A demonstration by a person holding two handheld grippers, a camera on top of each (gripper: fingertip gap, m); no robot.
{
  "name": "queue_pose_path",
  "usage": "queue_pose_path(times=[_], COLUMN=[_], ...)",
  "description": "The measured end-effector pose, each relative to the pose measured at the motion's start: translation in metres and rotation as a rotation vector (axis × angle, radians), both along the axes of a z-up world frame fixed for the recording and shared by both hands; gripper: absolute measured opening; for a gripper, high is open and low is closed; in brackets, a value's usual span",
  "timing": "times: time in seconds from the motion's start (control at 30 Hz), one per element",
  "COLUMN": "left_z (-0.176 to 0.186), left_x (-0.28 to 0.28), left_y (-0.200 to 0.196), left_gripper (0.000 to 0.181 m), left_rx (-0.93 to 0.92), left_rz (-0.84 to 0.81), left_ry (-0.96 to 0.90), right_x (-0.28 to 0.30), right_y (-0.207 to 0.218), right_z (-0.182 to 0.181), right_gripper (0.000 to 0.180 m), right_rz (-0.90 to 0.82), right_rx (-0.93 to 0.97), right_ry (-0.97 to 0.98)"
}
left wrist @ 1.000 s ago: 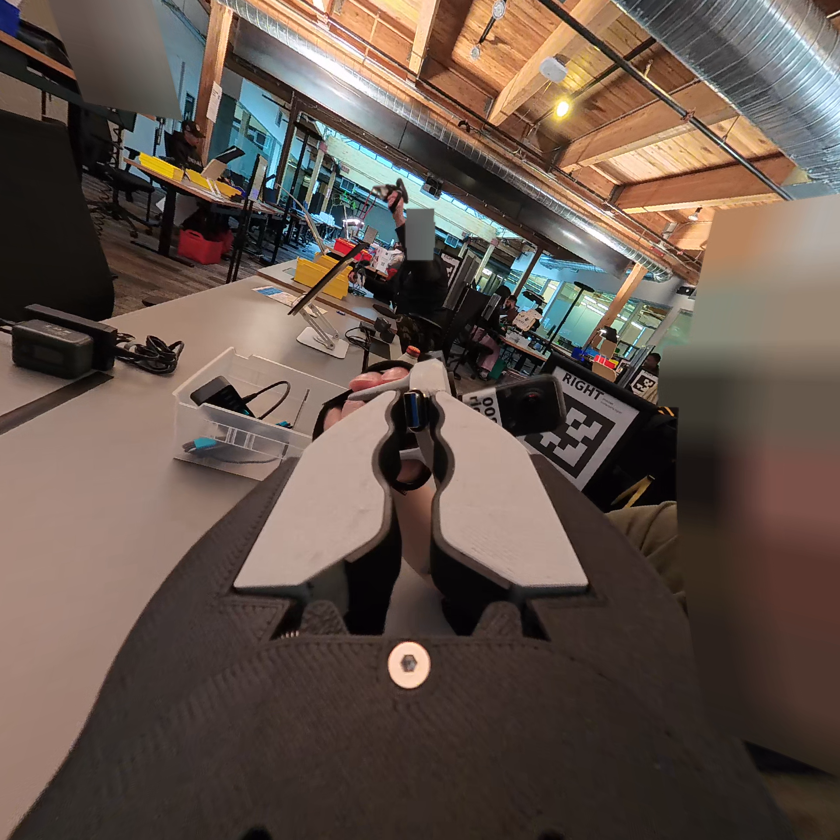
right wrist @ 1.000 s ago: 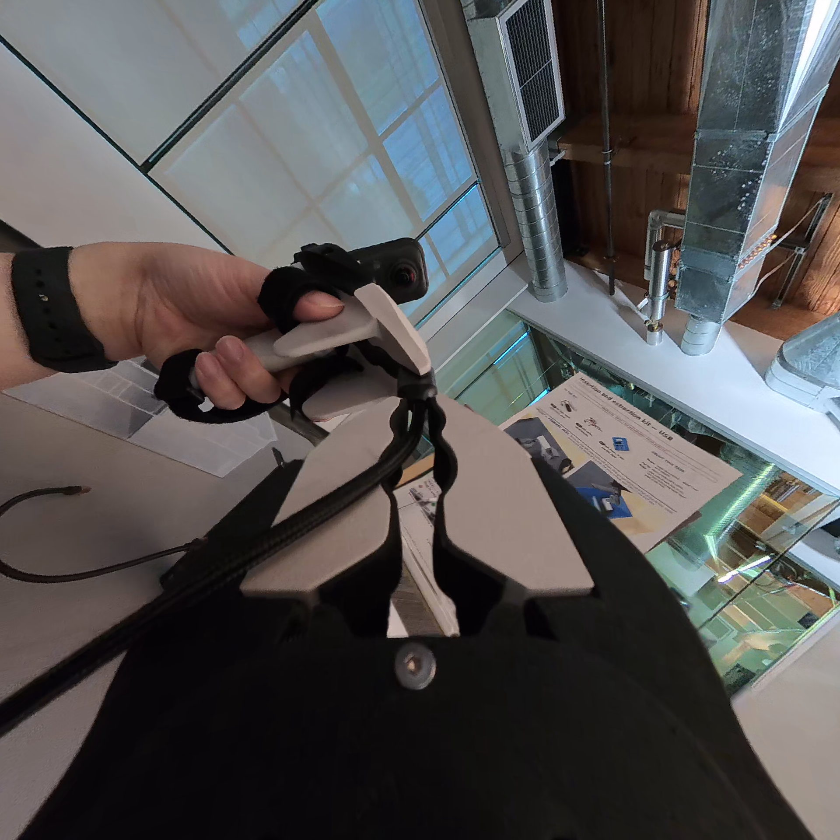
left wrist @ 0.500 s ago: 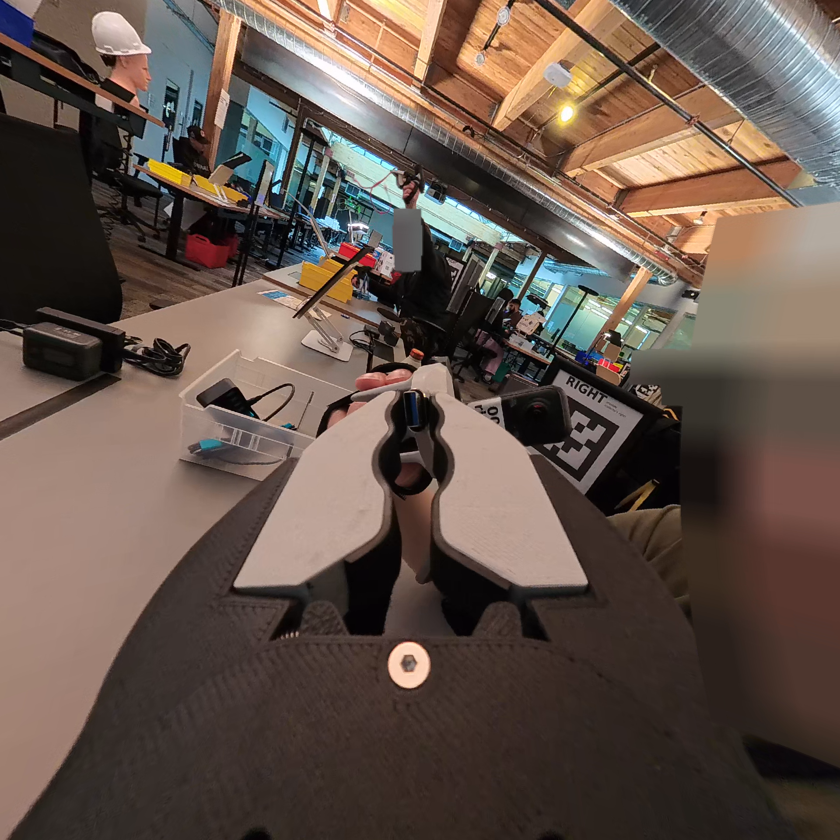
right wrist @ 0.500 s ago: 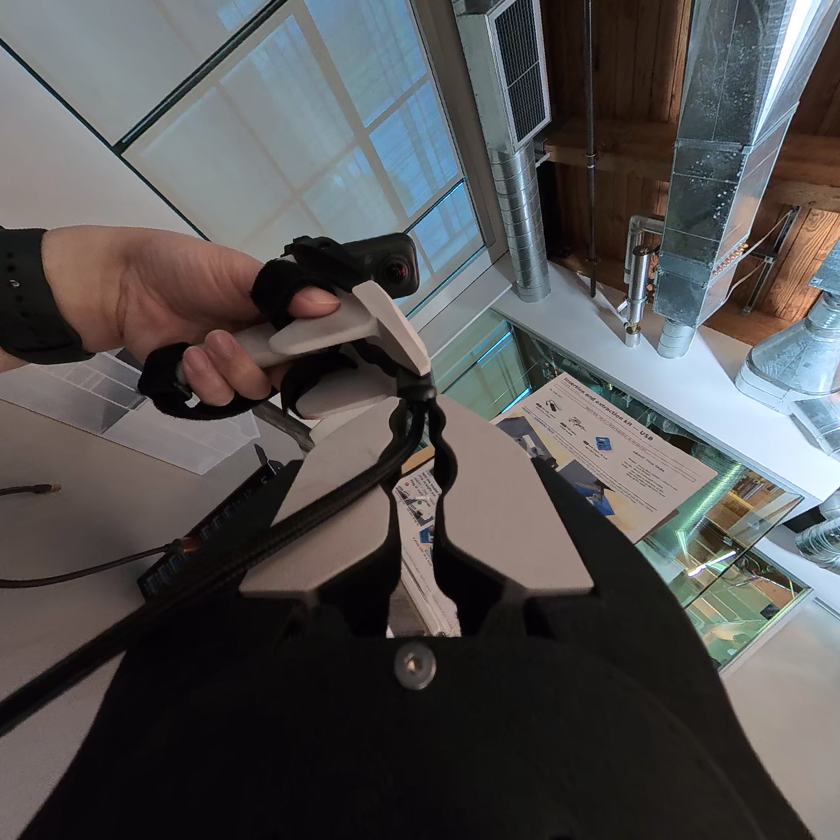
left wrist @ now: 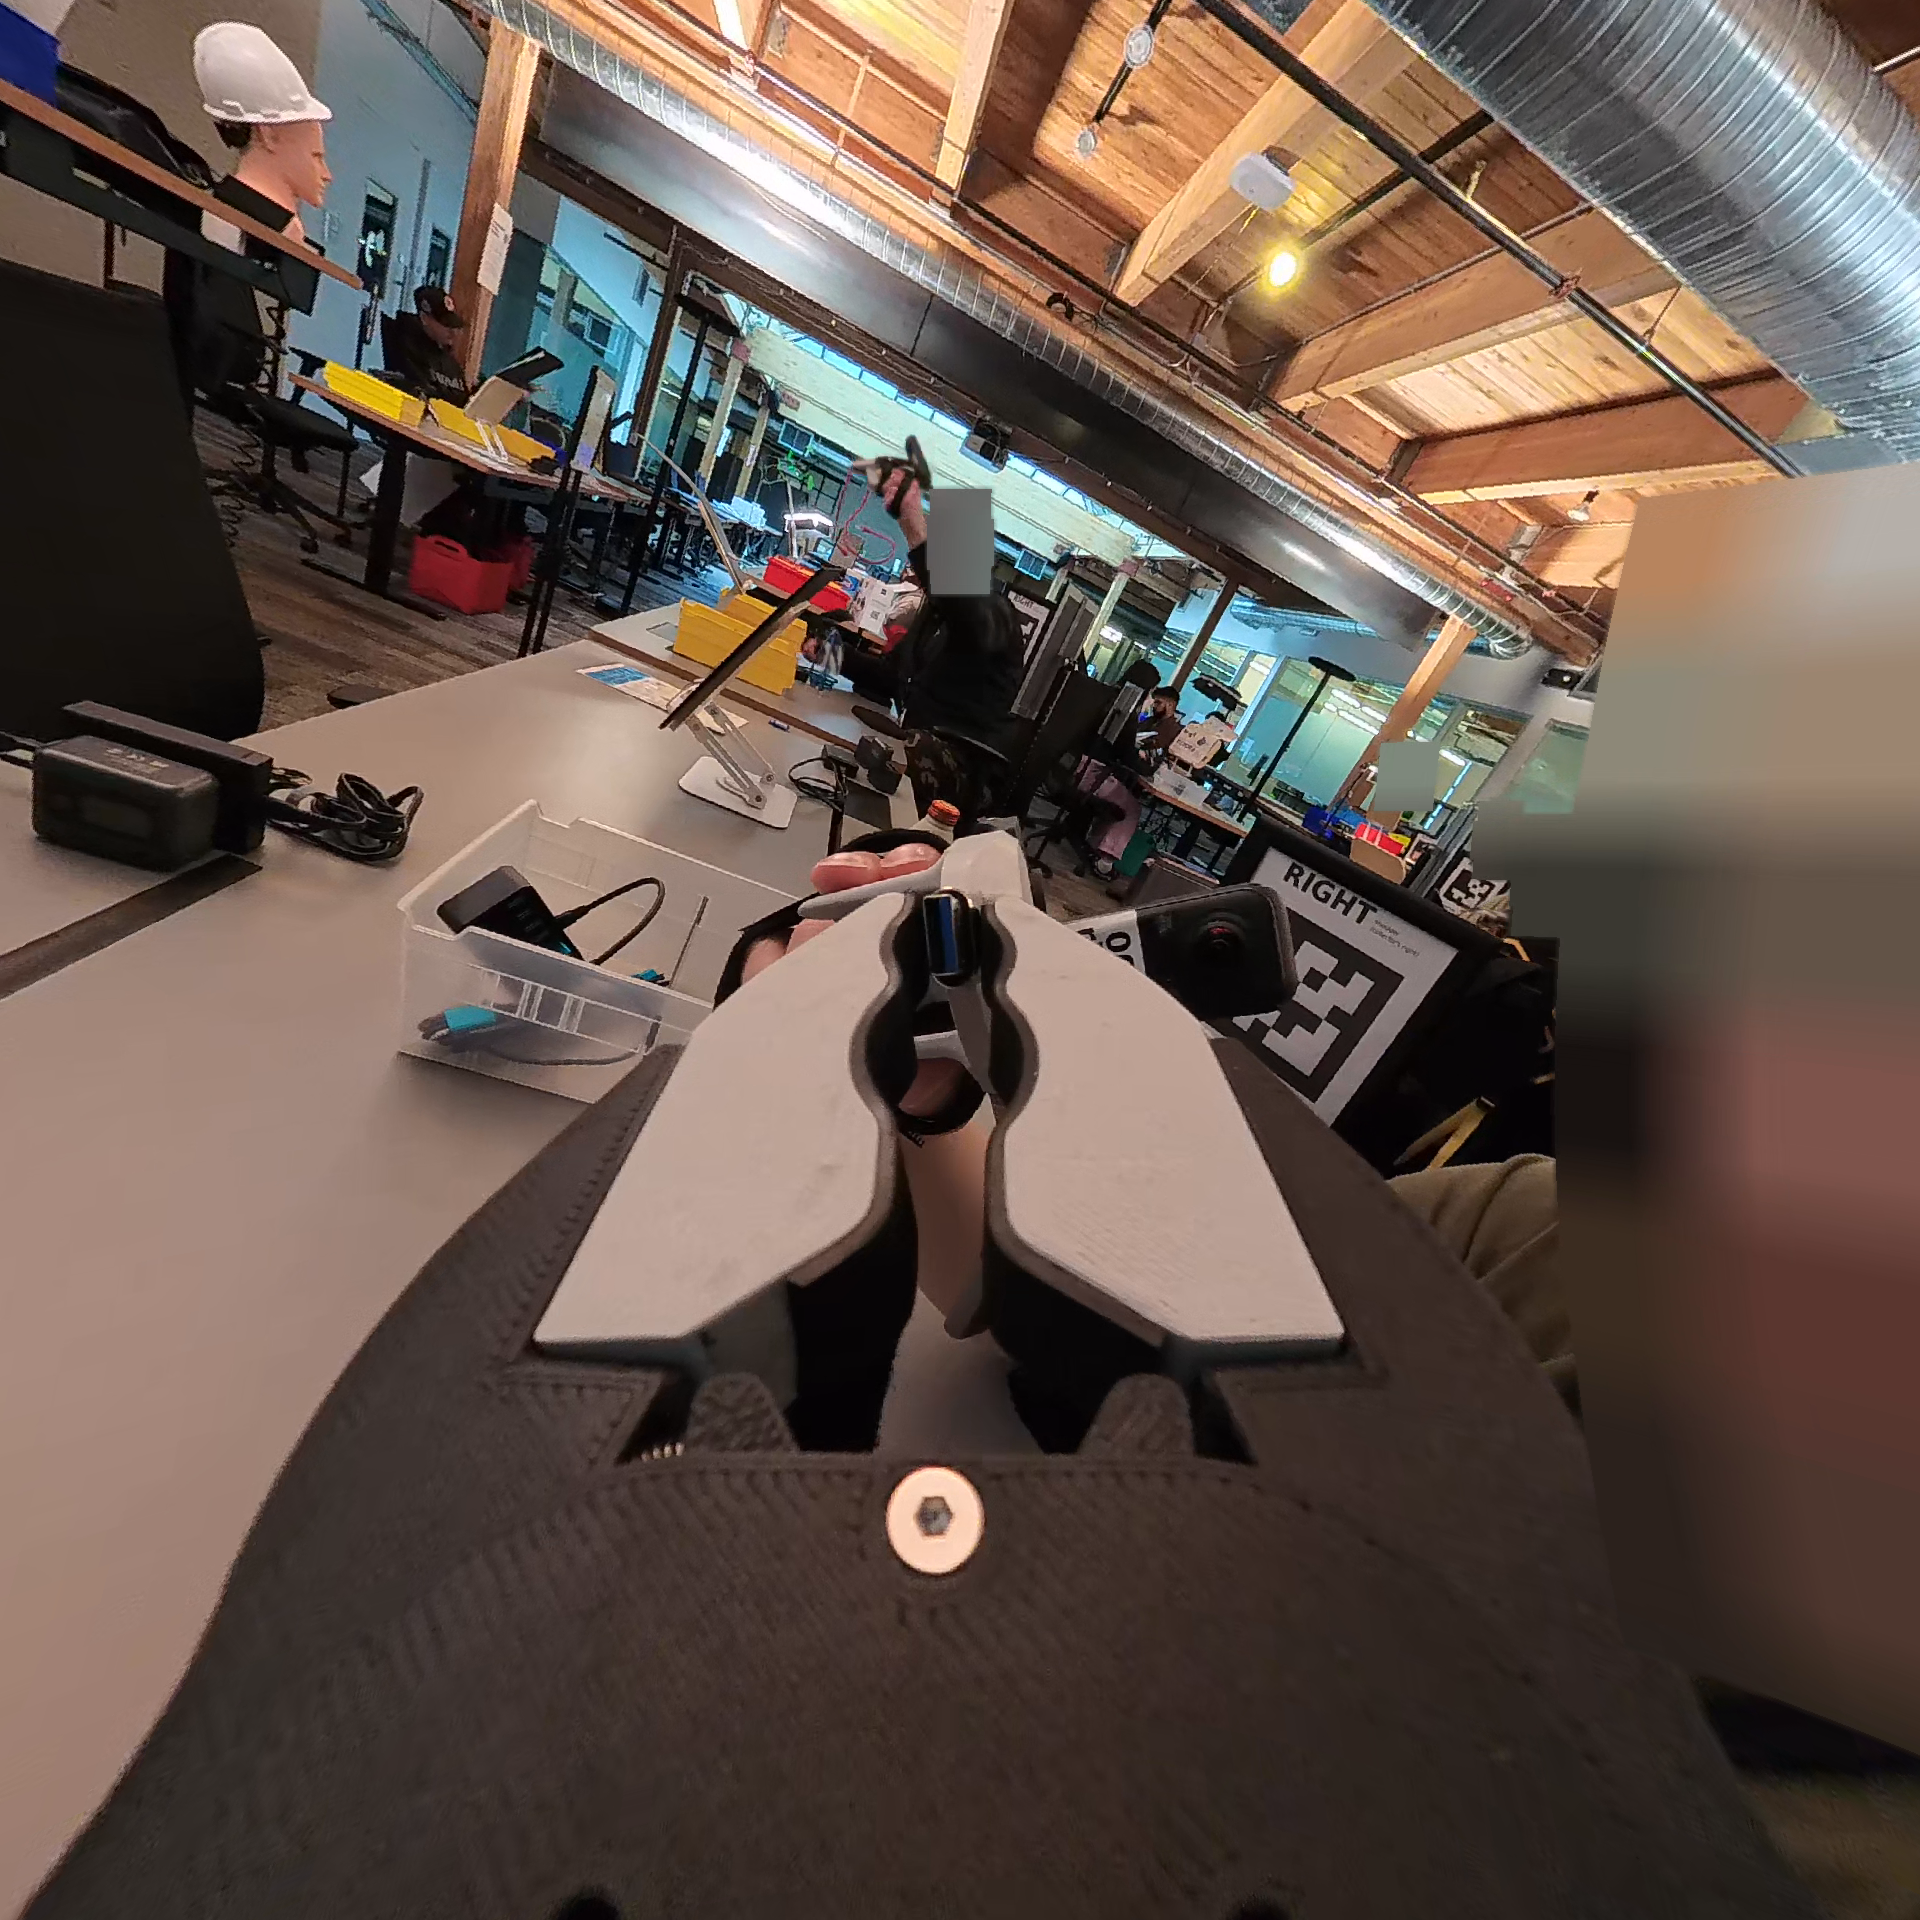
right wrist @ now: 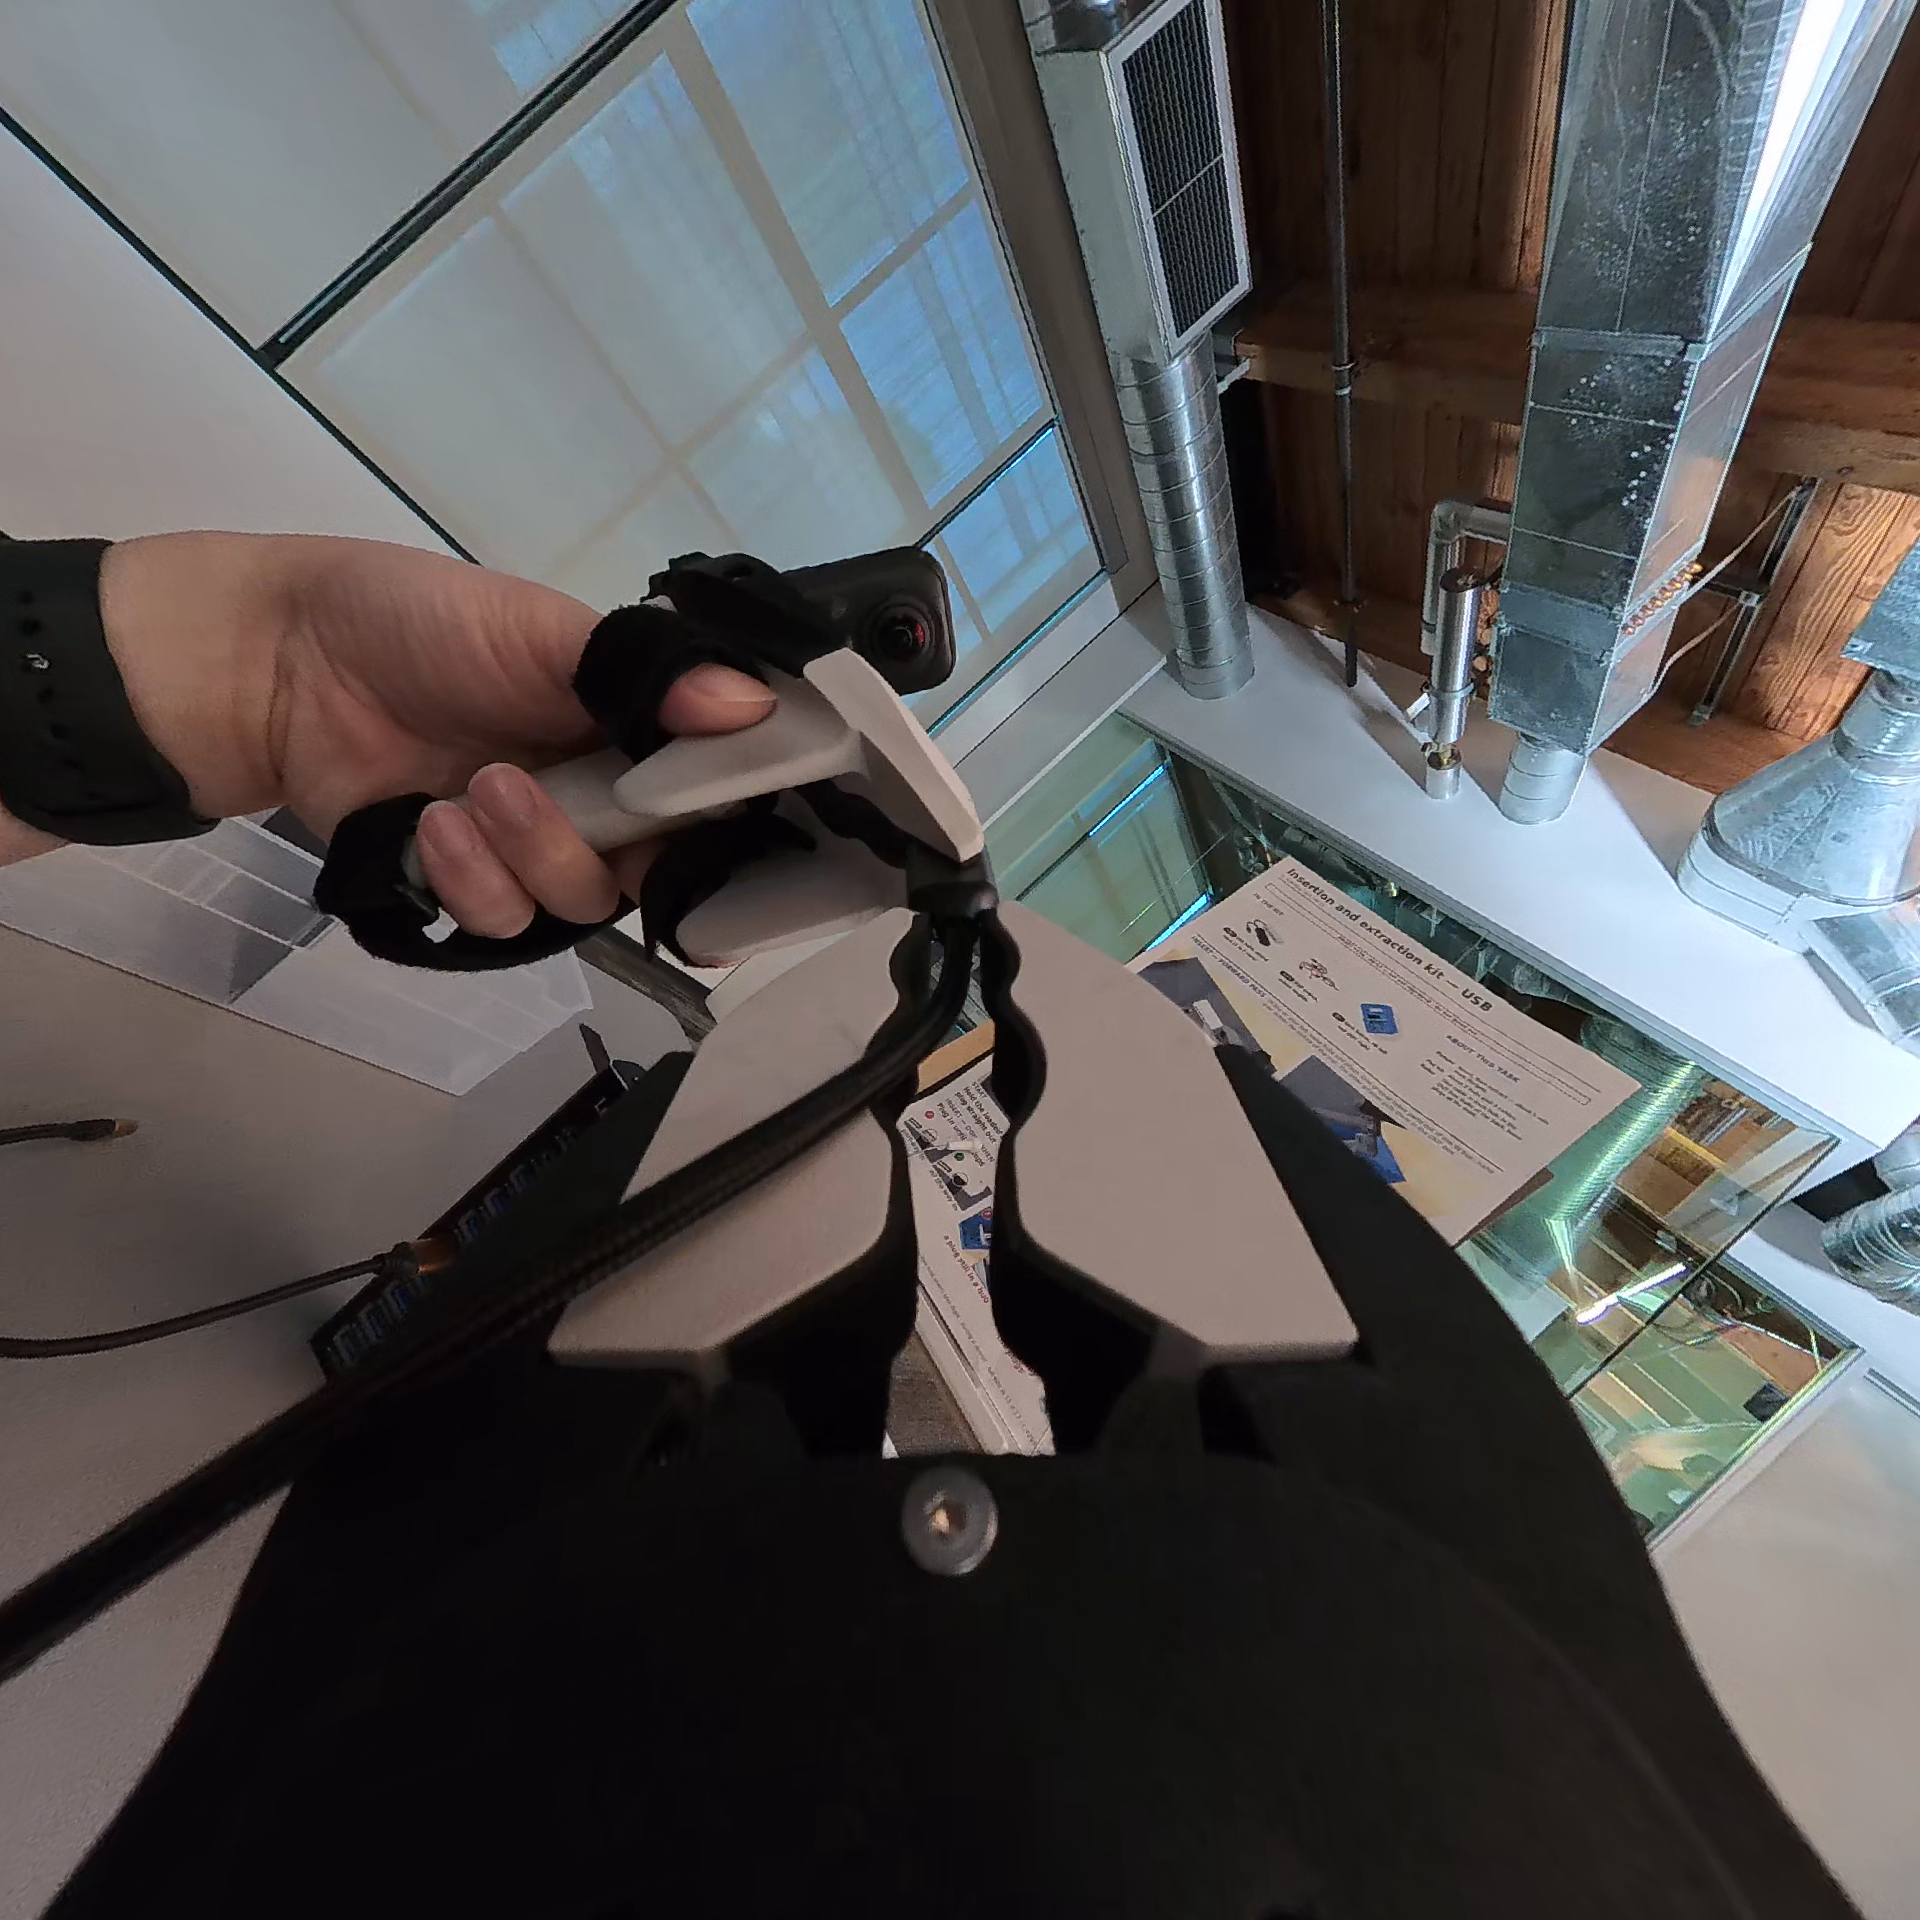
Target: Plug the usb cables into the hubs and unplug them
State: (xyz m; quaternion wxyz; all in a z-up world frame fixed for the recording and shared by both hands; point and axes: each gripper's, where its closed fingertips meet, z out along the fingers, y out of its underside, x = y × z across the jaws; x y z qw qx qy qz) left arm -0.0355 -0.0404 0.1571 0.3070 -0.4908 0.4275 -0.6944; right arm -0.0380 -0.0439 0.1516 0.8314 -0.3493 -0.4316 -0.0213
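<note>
Now my left tool (left wrist: 948,940) pinches the USB plug (left wrist: 943,935) at its tips, while my right tool (right wrist: 961,914) clenches the braided cable (right wrist: 727,1174) above the table (left wrist: 208,1091).

Open workshop under a wooden beam ceiling (left wrist: 1039,135) with silver ducts (left wrist: 1714,177). Grey tables (left wrist: 260,1039), black chairs (left wrist: 104,499), frosted windows (right wrist: 623,343) behind.

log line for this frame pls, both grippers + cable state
left gripper: shut on USB plug | right gripper: shut on braided cable | both held mid-air, tip to tip | hub: on table, plug not inserted
</note>
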Motion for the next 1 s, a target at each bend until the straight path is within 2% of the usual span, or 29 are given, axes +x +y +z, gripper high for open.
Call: queue_pose_path(times=[0.27, 0.53, 0.6, 0.7, 0.83, 0.93, 1.0], left_z=[0.0, -0.002, -0.002, 0.009, 0.022, 0.001, -0.029], left_x=[0.0, 0.001, 0.0, -0.016, -0.075, -0.128, -0.145], left_y=[0.0, 0.005, 0.009, 0.026, 0.057, 0.099, 0.122], left_gripper=[0.007, 0.008, 0.013, 0.028, 0.023, 0.017, 0.018], left_rx=[-0.006, -0.026, -0.016, 0.026, 0.243, 0.411, 0.452], left_rz=[-0.003, 0.012, 0.045, 0.196, 0.544, 0.901, 0.975], left_ry=[-0.001, 0.004, 0.008, -0.027, -0.069, 0.059, 0.204], right_x=[0.0, 0.001, 0.003, 0.013, 0.032, 0.044, 0.049], right_y=[0.001, 0.004, 0.004, 0.005, 0.007, 0.004, 0.002], right_z=[-0.001, -0.002, -0.001, 0.004, 0.013, 0.021, 0.026], right_gripper=[0.008, 0.008, 0.008, 0.008, 0.008, 0.008, 0.008], right_rz=[-0.008, 0.032, 0.041, 0.029, 0.012, 0.001, 0.004], right_rx=[0.009, -0.061, -0.067, -0.074, -0.086, -0.08, -0.075], right_ry=[0.006, 0.035, 0.051, 0.082, 0.131, 0.16, 0.172])
